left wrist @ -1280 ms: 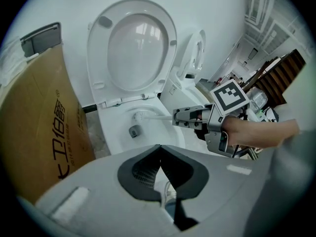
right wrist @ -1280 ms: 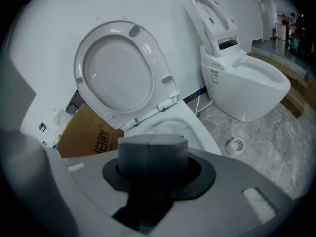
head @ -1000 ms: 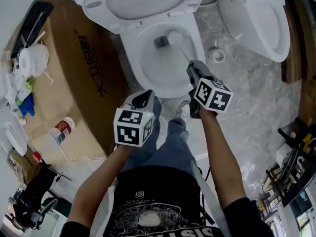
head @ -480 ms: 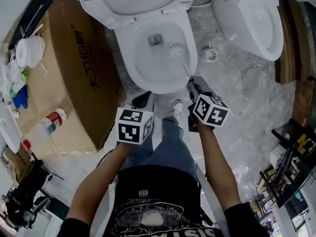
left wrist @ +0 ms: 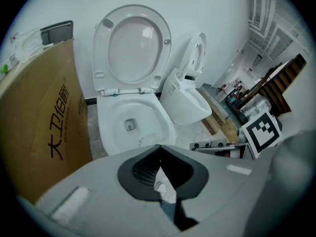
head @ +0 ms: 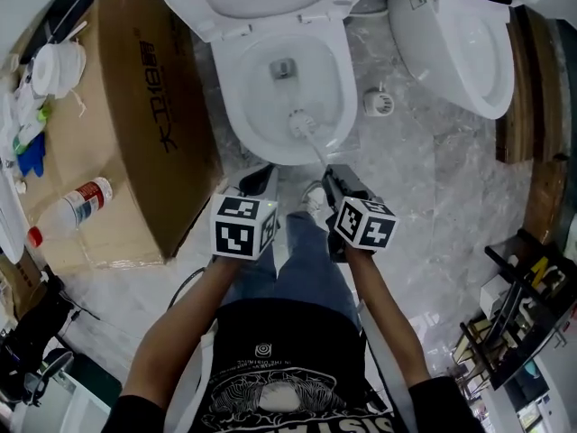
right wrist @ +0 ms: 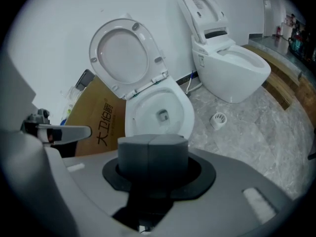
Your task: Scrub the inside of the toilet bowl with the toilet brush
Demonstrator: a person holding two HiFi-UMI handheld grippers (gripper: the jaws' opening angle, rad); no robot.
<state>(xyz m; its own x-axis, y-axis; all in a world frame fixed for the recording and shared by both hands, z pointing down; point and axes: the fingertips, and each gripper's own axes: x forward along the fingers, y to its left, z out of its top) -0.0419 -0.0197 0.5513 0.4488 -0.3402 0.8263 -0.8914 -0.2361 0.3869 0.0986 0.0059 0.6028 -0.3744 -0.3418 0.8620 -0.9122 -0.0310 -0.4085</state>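
Note:
The white toilet bowl (head: 227, 88) stands open, its seat and lid raised. The brush's white head (head: 300, 123) rests low on the bowl's near inner wall, in front of the drain hole. Its thin handle runs back to my right gripper (head: 328, 177), which is shut on it just outside the front rim. In the right gripper view the jaws (right wrist: 153, 143) are pressed together and hide the handle, with the bowl (right wrist: 148, 107) beyond. My left gripper (head: 262, 181) hovers shut and empty by the rim's near left. The left gripper view looks over the bowl (left wrist: 106, 132).
A big cardboard box (head: 135, 124) stands tight against the toilet's left side, with a red-capped bottle (head: 68, 210) on it. A second toilet (head: 460, 43) is at right, with a small white round holder (head: 379, 104) on the floor between. Wooden planks (head: 518, 79) and a metal rack (head: 523, 314) lie right.
The brush head has slid from the far side of the bowl near the drain hole to the near wall. My right gripper has drawn back and left with it. The left gripper has barely moved.

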